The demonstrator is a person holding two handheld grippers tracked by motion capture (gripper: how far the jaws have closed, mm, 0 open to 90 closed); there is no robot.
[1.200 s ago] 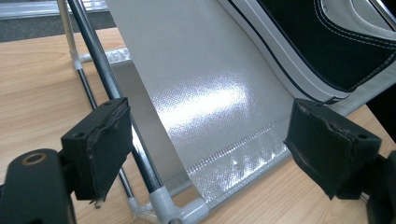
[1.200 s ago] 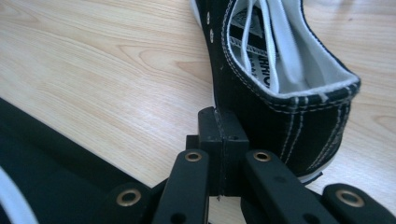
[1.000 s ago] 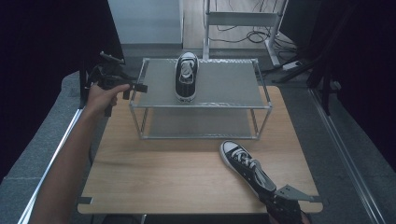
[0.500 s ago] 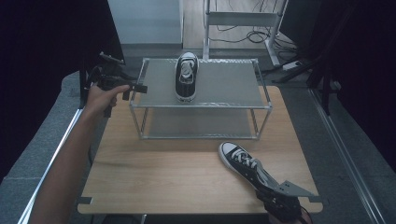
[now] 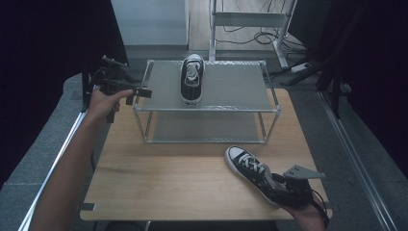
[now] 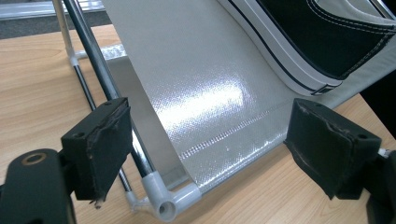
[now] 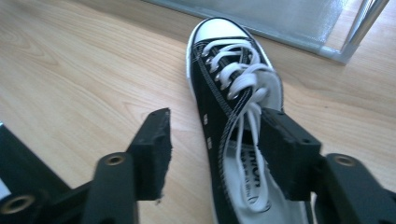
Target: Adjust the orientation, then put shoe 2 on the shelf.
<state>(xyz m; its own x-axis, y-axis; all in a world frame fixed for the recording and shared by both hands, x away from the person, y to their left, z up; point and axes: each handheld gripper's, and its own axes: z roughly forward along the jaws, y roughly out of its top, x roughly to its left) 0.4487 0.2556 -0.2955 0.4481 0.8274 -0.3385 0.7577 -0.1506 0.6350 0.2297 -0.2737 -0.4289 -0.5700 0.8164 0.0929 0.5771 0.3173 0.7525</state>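
Note:
One black-and-white sneaker [image 5: 191, 79] stands on the top shelf of a metal shoe rack [image 5: 231, 91]. Its mate [image 5: 248, 168] lies on the wooden table in front, toe toward the rack. My right gripper [image 5: 273, 186] hovers over that sneaker's heel. Its jaws have just been opening. In the right gripper view the sneaker [image 7: 229, 84] has its side wall between the right gripper's [image 7: 215, 135] jaws, and the pads stand clear of it. My left gripper [image 5: 140, 91] is open at the rack's front left corner. In the left gripper view my left gripper [image 6: 210, 135] straddles the corner joint [image 6: 170, 198].
The rack's lower shelf [image 5: 204, 127] is bare. The table edge [image 5: 192, 216] runs close under my right hand. A grey floor strip [image 5: 53, 144] lies left of the table, and cables [image 5: 255, 29] trail on the floor behind the rack.
The right gripper's jaws went from shut at the sneaker's heel to apart, and that hand rose a little. The sneaker stayed on the table. The left hand kept still.

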